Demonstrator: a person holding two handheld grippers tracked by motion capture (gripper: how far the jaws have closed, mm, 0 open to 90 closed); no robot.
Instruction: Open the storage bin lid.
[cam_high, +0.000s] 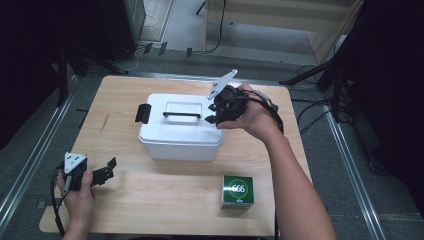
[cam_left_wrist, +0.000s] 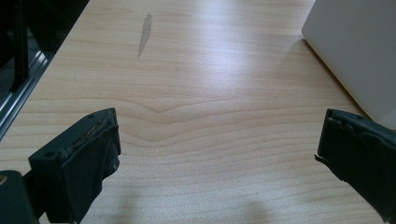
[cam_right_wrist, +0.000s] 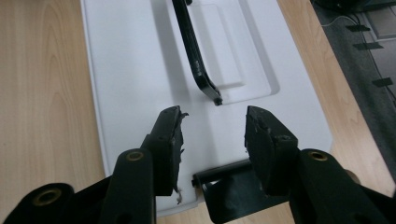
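A white plastic box (cam_high: 180, 135) with a black carry handle (cam_high: 181, 115) on its lid stands mid-table. A black latch (cam_high: 144, 113) sits at its left end. My right gripper (cam_high: 214, 114) hovers at the box's right end, open, jaws partly apart. In the right gripper view the gripper (cam_right_wrist: 212, 128) hangs over the lid (cam_right_wrist: 126, 70), the handle (cam_right_wrist: 196, 60) lies ahead, and the right-end latch (cam_right_wrist: 229, 186) is below and between the jaws, not pinched. My left gripper (cam_high: 107, 167) rests near the table's front left, open and holding nothing; its view shows the gripper (cam_left_wrist: 219, 135) over bare wood.
A small green carton (cam_high: 237, 191) stands near the front edge, right of centre. The box's corner (cam_left_wrist: 359, 51) shows at the upper right of the left gripper view. A grey smear (cam_left_wrist: 144, 32) marks the wooden table (cam_high: 150, 200). Dark stands and cables surround the table.
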